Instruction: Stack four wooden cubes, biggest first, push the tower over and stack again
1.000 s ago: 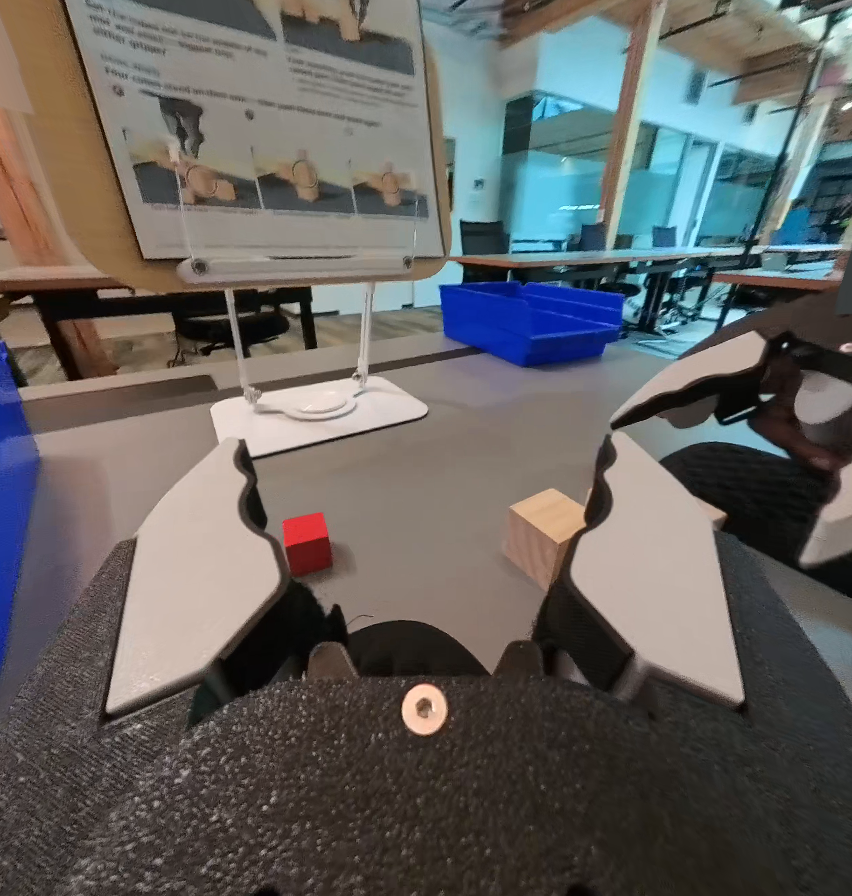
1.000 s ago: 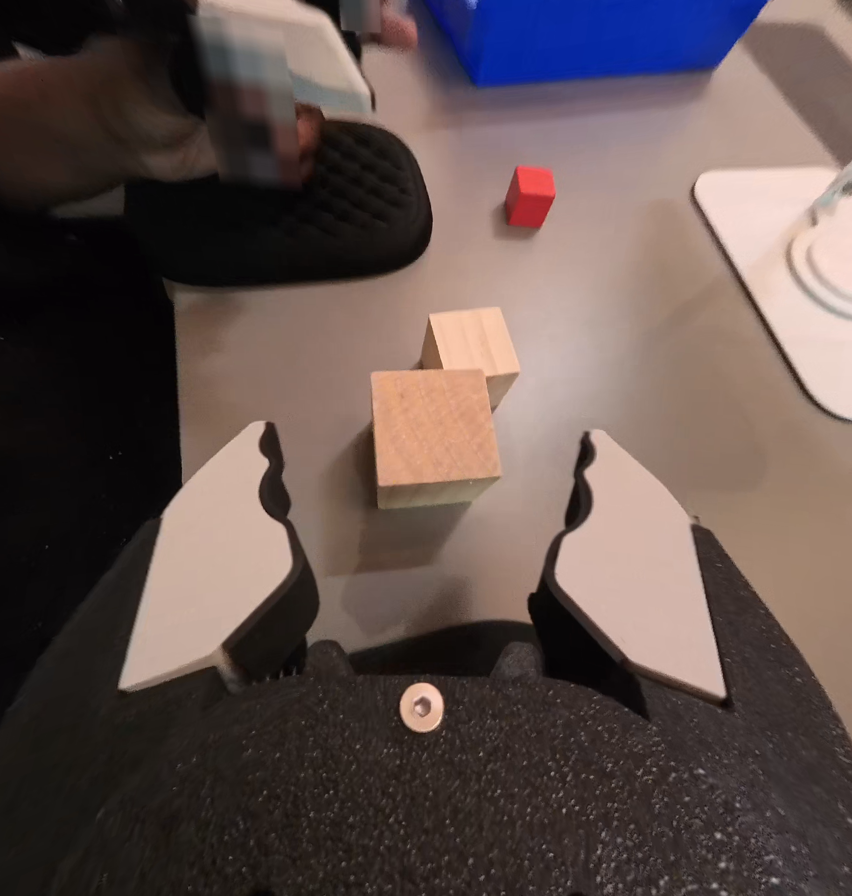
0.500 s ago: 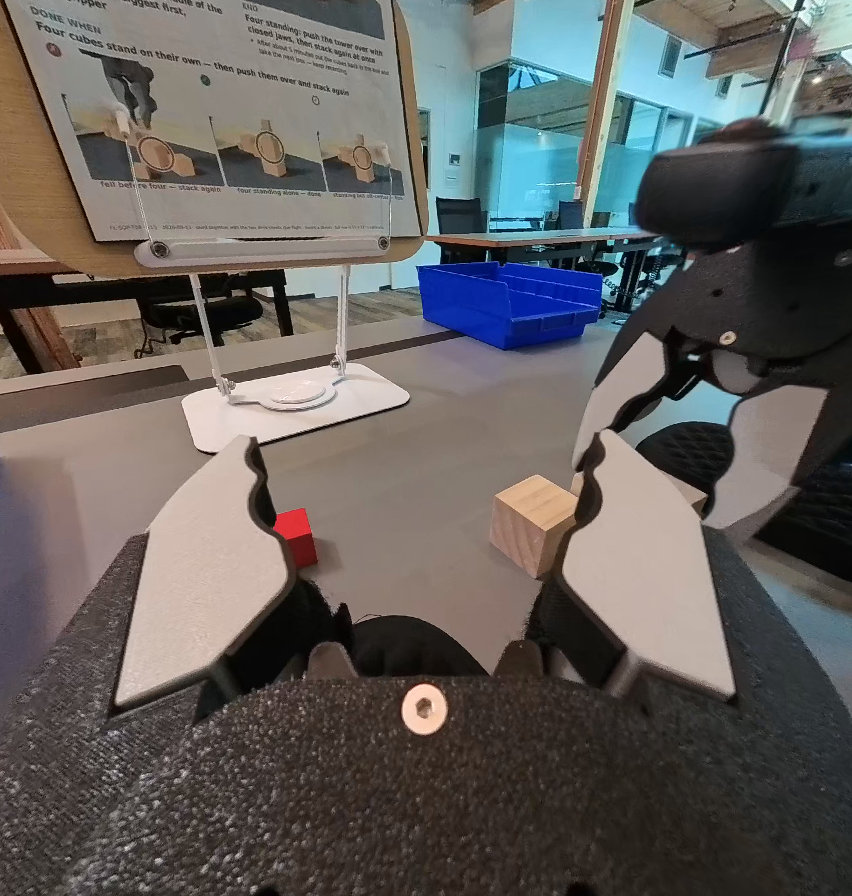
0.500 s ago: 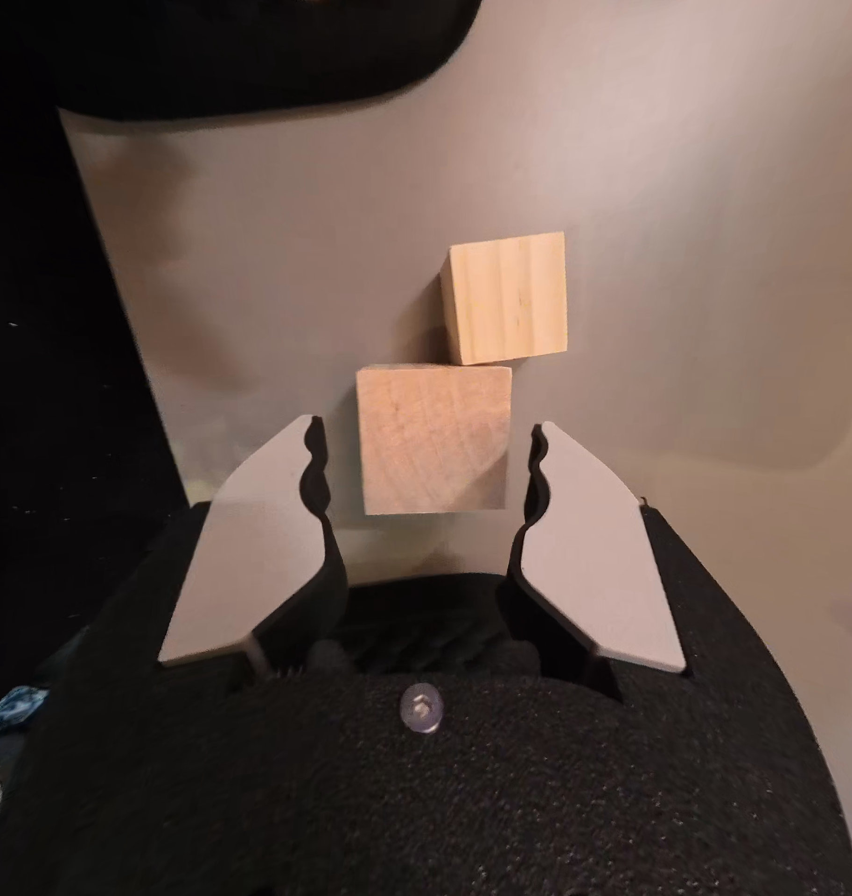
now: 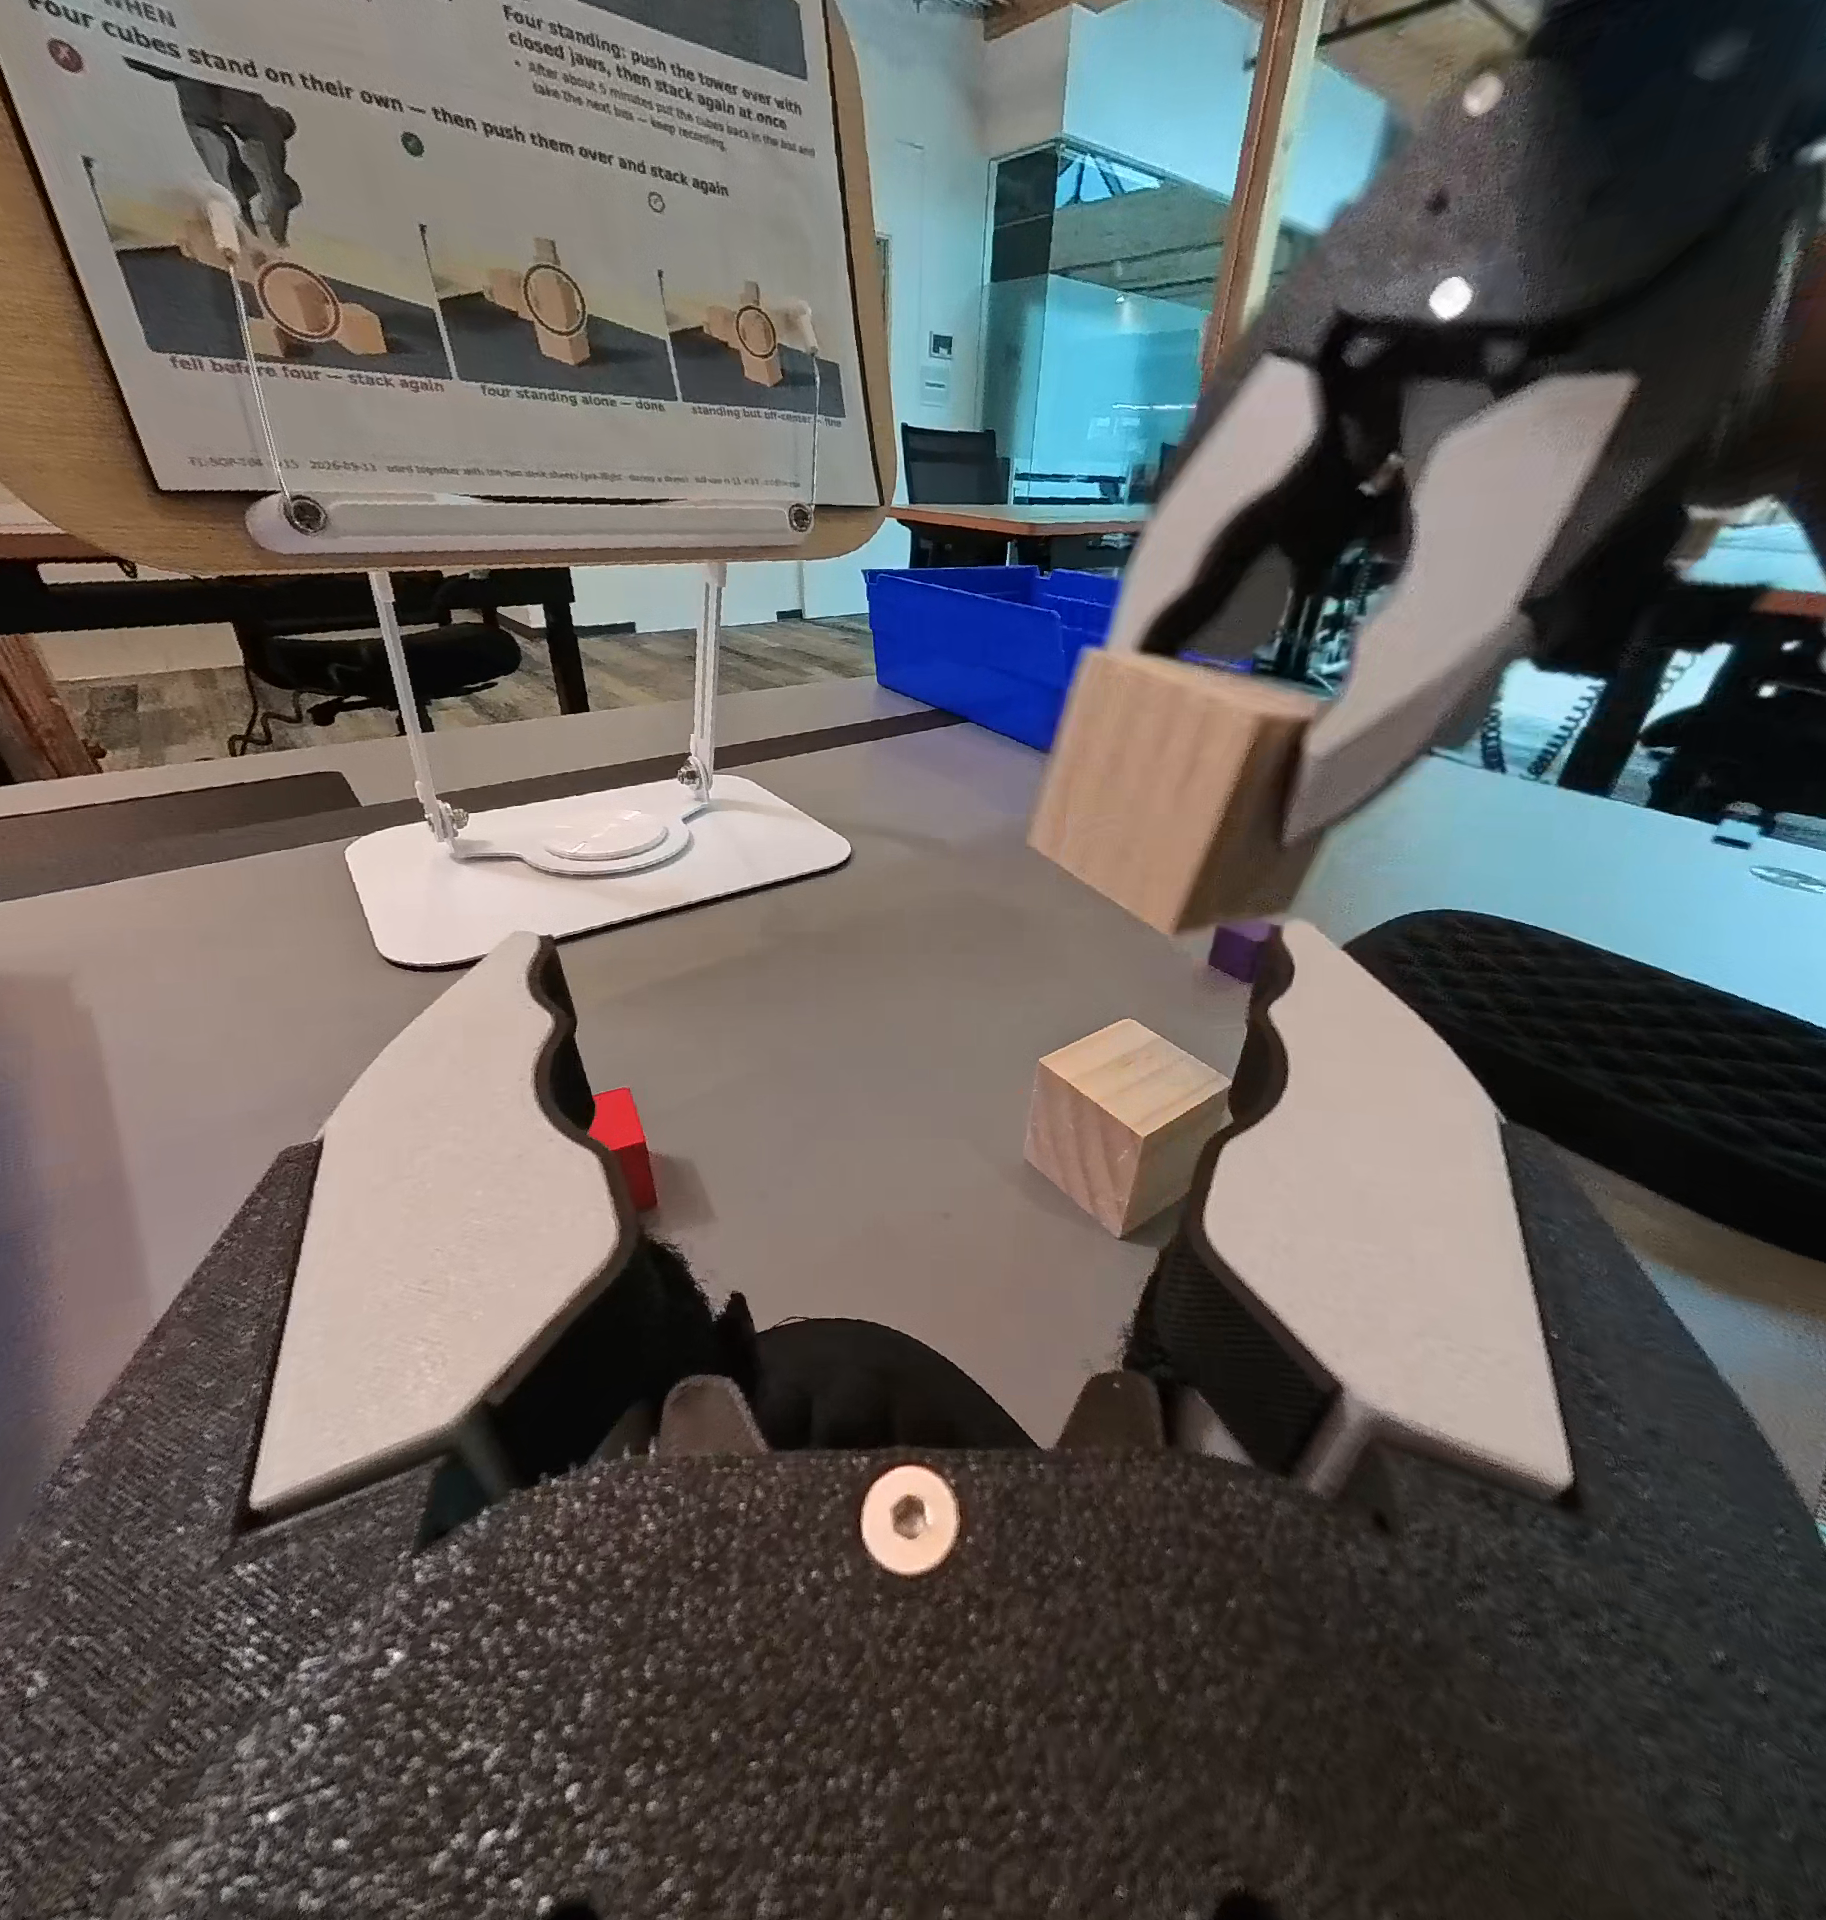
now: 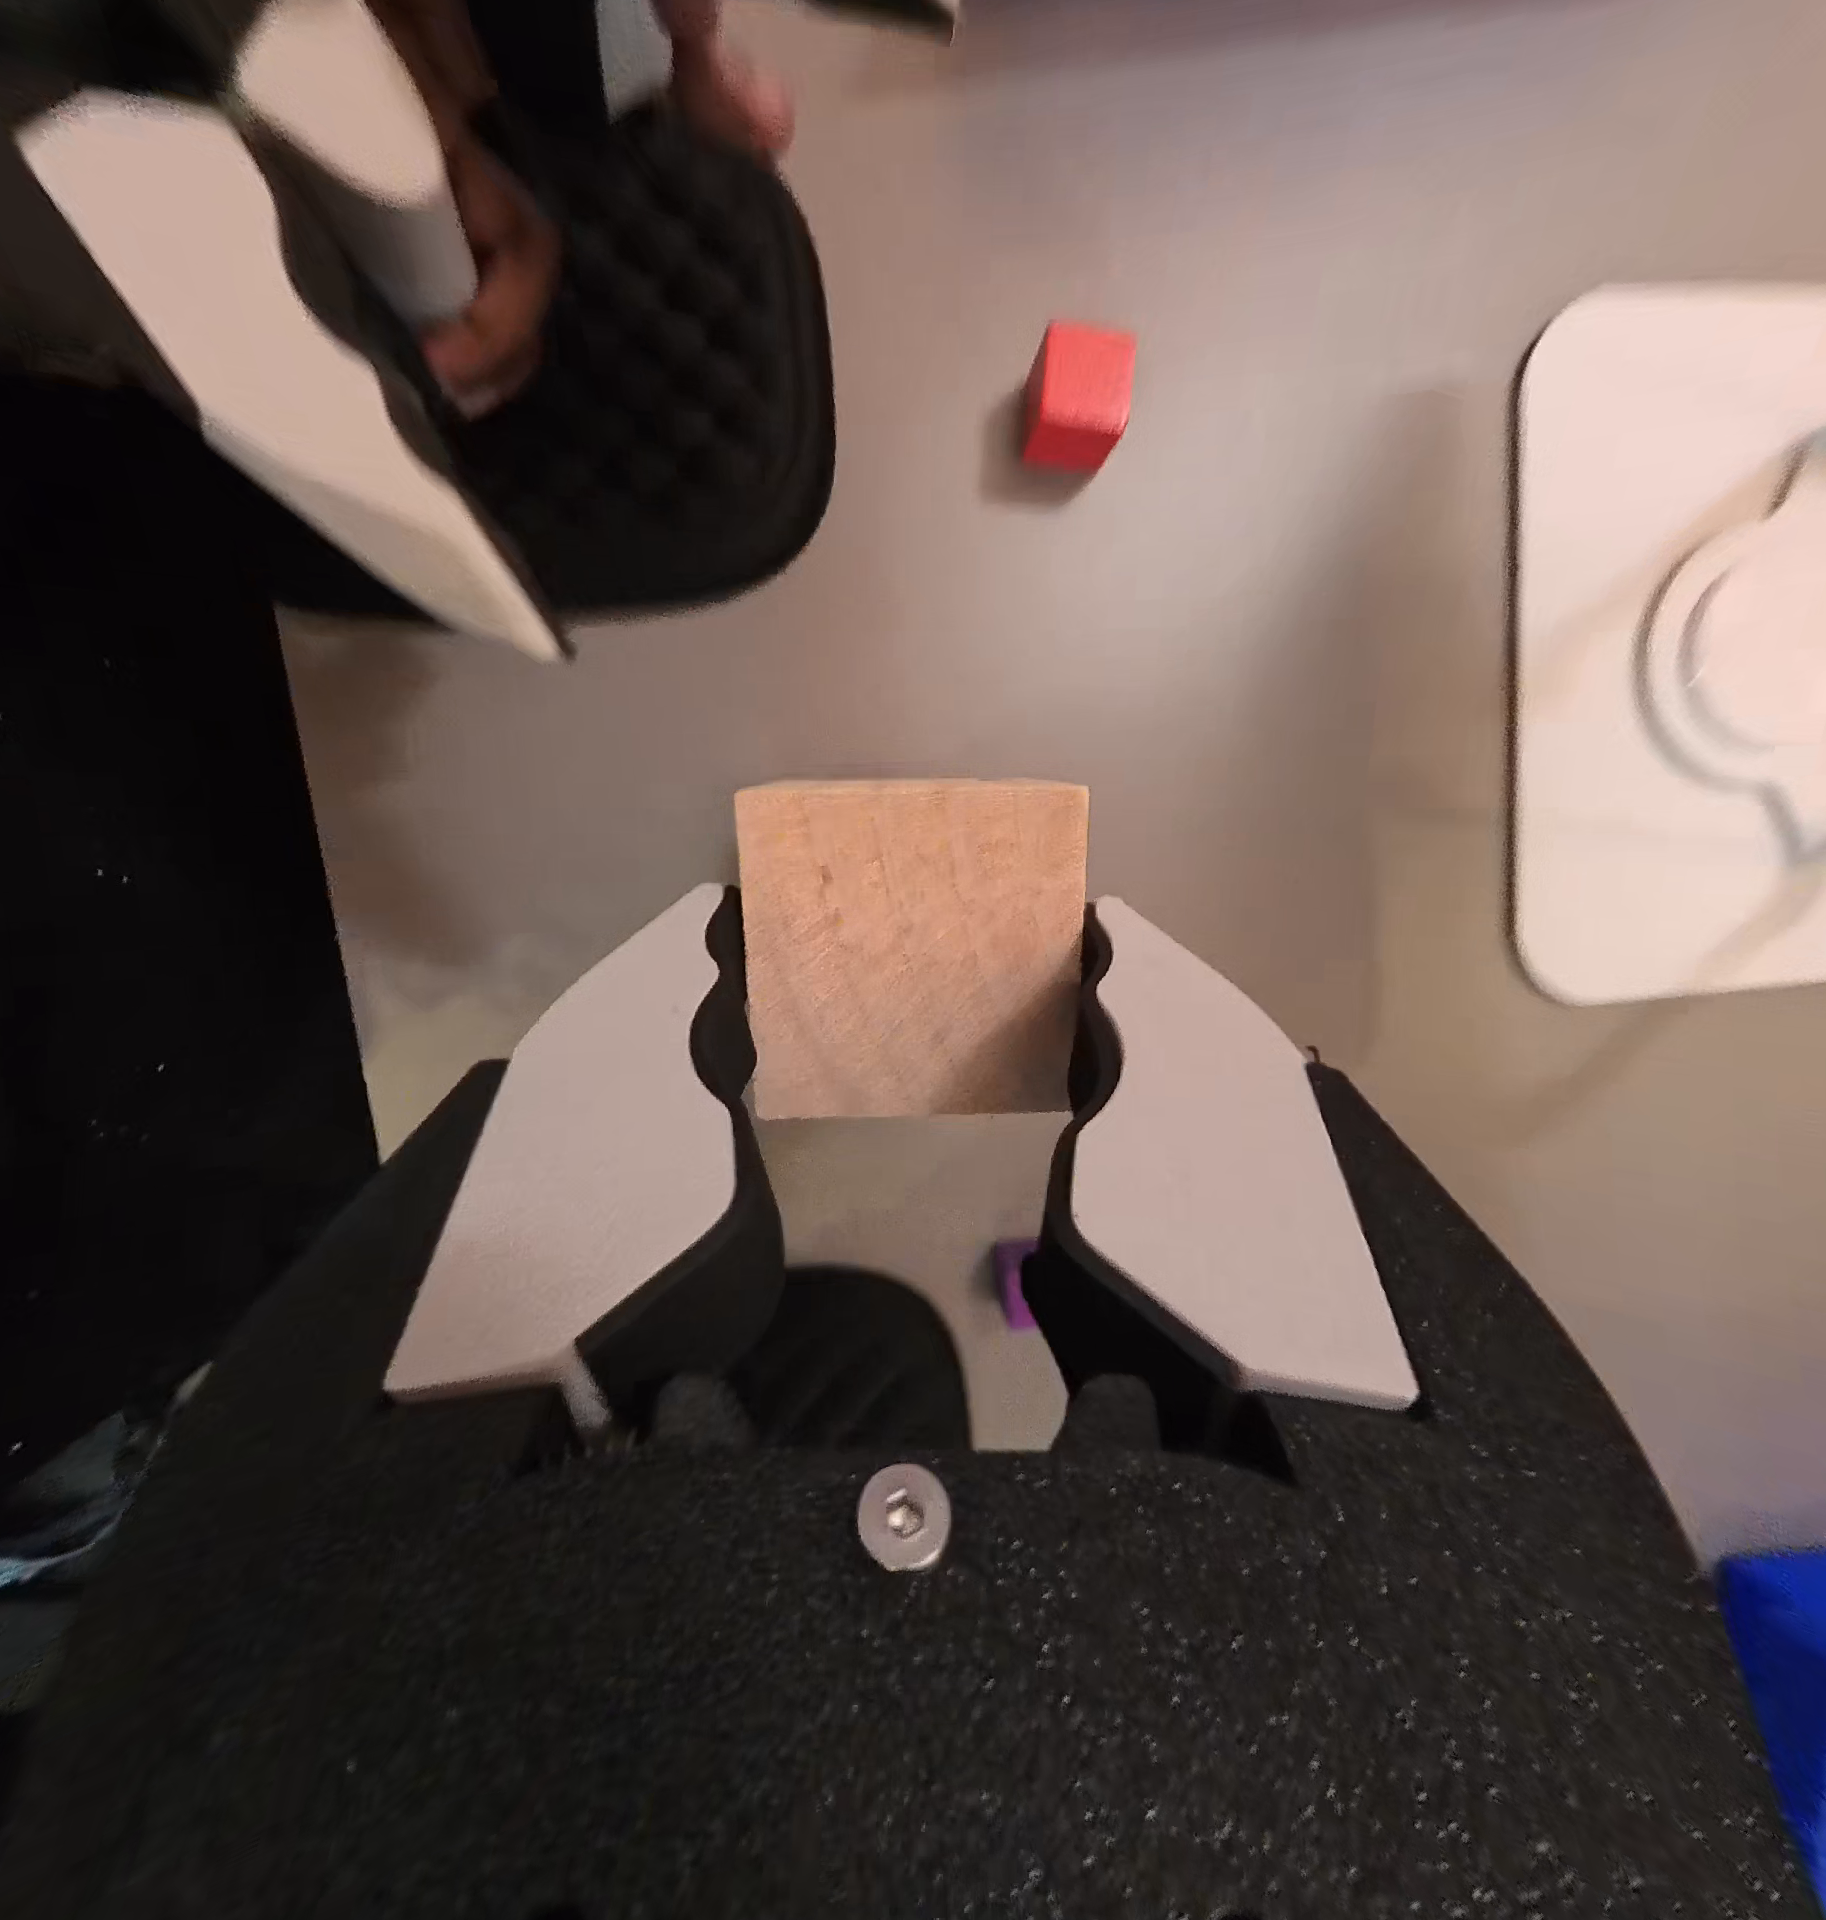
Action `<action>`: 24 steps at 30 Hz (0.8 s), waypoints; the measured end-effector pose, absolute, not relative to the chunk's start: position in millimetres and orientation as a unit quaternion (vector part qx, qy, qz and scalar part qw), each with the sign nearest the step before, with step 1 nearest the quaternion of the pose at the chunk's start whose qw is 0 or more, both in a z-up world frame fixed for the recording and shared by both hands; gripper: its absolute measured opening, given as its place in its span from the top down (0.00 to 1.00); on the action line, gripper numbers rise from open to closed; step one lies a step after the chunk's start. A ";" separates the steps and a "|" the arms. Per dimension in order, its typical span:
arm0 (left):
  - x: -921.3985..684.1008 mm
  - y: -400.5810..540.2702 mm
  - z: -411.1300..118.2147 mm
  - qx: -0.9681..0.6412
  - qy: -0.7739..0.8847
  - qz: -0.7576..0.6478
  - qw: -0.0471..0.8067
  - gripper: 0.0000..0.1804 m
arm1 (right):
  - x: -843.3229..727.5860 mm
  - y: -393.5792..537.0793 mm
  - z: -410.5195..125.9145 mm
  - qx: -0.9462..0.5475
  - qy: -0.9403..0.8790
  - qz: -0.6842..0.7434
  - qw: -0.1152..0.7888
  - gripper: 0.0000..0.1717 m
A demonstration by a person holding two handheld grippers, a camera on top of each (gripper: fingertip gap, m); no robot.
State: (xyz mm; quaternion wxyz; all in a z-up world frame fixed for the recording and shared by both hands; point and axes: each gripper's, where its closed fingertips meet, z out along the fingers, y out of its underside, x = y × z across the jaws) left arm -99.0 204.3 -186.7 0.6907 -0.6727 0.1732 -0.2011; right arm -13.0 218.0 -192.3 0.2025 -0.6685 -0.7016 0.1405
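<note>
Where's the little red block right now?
In the left wrist view the red block sits on the grey table, partly hidden behind the left finger of the open left gripper, across from a wooden cube.

Cube (image 5: pixel 1122 1122) right of sm. cube (image 5: pixel 623 1143)

Bright daylit room; wide-angle bending, slight motion blur.

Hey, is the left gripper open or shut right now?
Open. The left gripper has its fingers spread wide with only bare grey table between them; the small wooden cube sits near its right finger, ungripped.
</note>
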 end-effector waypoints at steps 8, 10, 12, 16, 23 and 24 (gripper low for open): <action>-93.2 201.7 -187.7 -0.671 0.194 -0.192 0.689 0.29 | -77.0 239.2 -219.2 -0.651 -0.719 0.164 0.181 0.66; -92.1 201.4 -188.2 -0.671 0.199 -0.187 0.689 0.27 | -83.7 241.7 -235.9 -0.676 -0.699 0.162 0.169 0.66; -91.0 201.1 -188.6 -0.671 0.203 -0.182 0.689 0.26 | -88.2 243.3 -249.7 -0.697 -0.681 0.157 0.162 0.66; -87.7 200.0 -189.8 -0.671 0.216 -0.169 0.689 0.24 | -97.2 245.2 -262.2 -0.727 -0.646 0.160 0.169 0.66; -84.7 199.4 -191.6 -0.672 0.227 -0.154 0.688 0.22 | -95.8 253.6 -278.2 -0.762 -0.615 0.133 0.155 0.66; -84.6 199.2 -191.5 -0.671 0.228 -0.154 0.688 0.22 | -95.7 254.7 -279.3 -0.765 -0.612 0.132 0.154 0.66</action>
